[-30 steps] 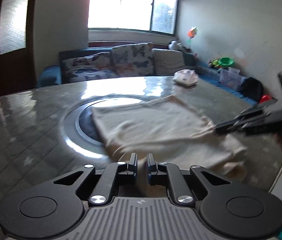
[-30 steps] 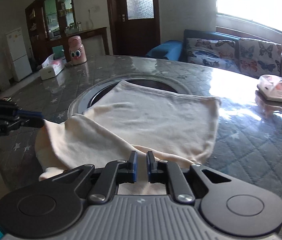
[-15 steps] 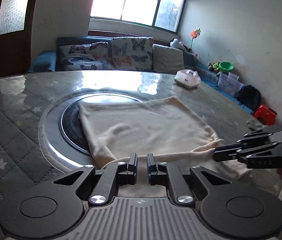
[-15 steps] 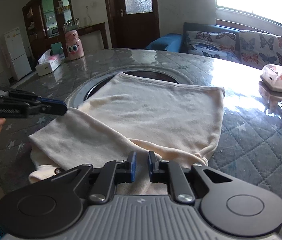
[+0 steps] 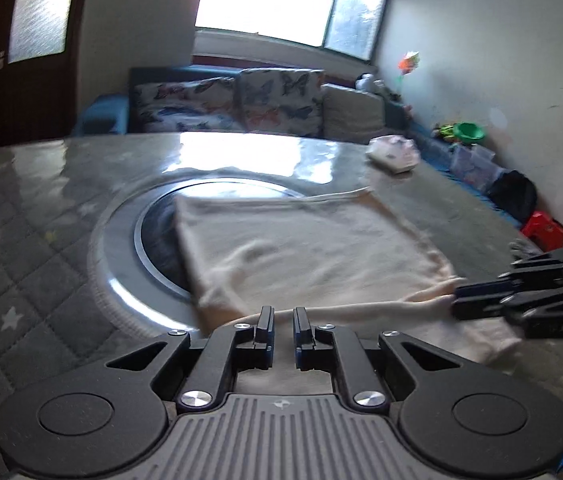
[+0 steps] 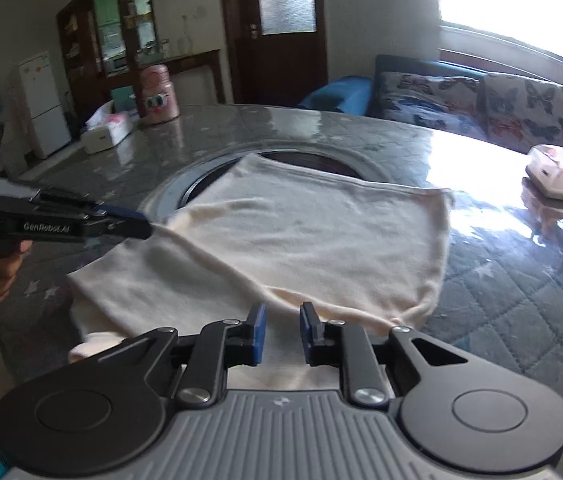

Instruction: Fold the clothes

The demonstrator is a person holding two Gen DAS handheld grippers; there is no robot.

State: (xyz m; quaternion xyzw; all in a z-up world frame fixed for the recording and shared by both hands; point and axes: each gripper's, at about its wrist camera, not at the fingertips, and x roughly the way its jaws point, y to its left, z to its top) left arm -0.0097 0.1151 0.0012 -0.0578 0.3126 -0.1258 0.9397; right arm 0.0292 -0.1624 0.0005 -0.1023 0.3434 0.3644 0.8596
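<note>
A cream garment (image 5: pixel 305 256) lies on the grey quilted table (image 5: pixel 33 248), partly over the round inset; it also shows in the right wrist view (image 6: pixel 321 240). My left gripper (image 5: pixel 282 316) is shut on the garment's near edge, and it shows from the side in the right wrist view (image 6: pixel 137 226). My right gripper (image 6: pixel 282 314) is shut on the same edge further along, with its jaws a small gap apart; it shows in the left wrist view (image 5: pixel 461 300). The edge is stretched taut between the two, folded over the layer below.
A round dark inset with a metal ring (image 5: pixel 149 240) sits mid-table. A pink and white pack (image 6: pixel 561 176) lies at the far right. A pink bottle (image 6: pixel 157 94) and a tissue box (image 6: pixel 107 128) stand at the far left. A sofa (image 5: pixel 241 108) is behind.
Both grippers have carried the held edge further across the garment, towards the far side. The fold now covers more of the cloth. The right jaws look slightly wider apart.
</note>
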